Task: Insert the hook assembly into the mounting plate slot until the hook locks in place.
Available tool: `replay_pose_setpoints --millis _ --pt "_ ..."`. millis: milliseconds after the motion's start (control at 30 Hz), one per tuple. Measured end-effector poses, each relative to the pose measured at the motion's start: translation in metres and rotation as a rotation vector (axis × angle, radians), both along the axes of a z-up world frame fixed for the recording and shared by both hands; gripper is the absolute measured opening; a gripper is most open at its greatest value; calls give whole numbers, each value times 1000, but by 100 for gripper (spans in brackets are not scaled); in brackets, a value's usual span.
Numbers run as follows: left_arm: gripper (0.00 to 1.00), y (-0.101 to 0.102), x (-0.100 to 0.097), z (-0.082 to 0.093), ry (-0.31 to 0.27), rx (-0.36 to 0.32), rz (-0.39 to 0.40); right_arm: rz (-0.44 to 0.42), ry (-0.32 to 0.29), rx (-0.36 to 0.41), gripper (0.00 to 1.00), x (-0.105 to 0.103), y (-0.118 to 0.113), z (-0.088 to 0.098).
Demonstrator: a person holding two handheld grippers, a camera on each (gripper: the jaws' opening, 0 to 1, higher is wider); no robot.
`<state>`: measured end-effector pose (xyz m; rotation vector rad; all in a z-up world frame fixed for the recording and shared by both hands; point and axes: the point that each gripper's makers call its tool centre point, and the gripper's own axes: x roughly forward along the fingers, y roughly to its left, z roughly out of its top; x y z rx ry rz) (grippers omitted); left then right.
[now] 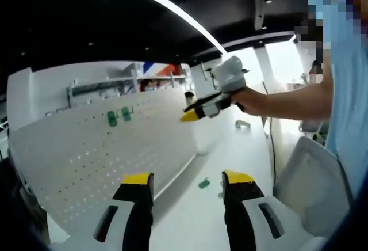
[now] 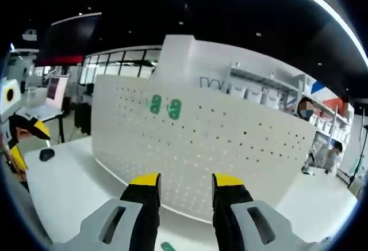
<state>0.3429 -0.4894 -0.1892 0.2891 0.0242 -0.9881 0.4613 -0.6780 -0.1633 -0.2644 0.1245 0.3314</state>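
Fingers point(image 1: 138, 182) of the left gripper point(image 1: 188, 181) stand apart, holding nothing; the right gripper point(image 2: 186, 181) is spread too, nothing between its jaws. Two green hooks point(image 2: 165, 106) hang on the white pegboard point(image 2: 230, 147). Another green hook point(image 1: 204, 183) lies on the table point(image 1: 230, 147).

In the left gripper view we see the pegboard point(image 1: 109, 147) standing on the table point(image 1: 190, 205) at the left of the frame, with two hooks point(image 1: 119, 115) on its upper part. A small hook piece point(image 1: 204, 183) lies on the table at lower centre. The right gripper point(image 1: 192, 114) is above it, upper centre-right.
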Motion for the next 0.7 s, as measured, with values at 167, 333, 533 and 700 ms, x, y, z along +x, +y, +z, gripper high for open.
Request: replay_pose_setpoints --millis 167,333,533,700 --pt "49 -10 1 -5 10 8 -24 -10 9 6 35 -11 -8 -6" --pt "48 -22 3 -15 32 19 -55 -18 6 7 35 -19 -15 -6" --pt "48 -42 7 -34 73 43 -103 -34 9 15 35 -27 -29 -7" --pt "48 -56 13 -50 123 32 -128 -46 10 6 35 -34 -39 -7"
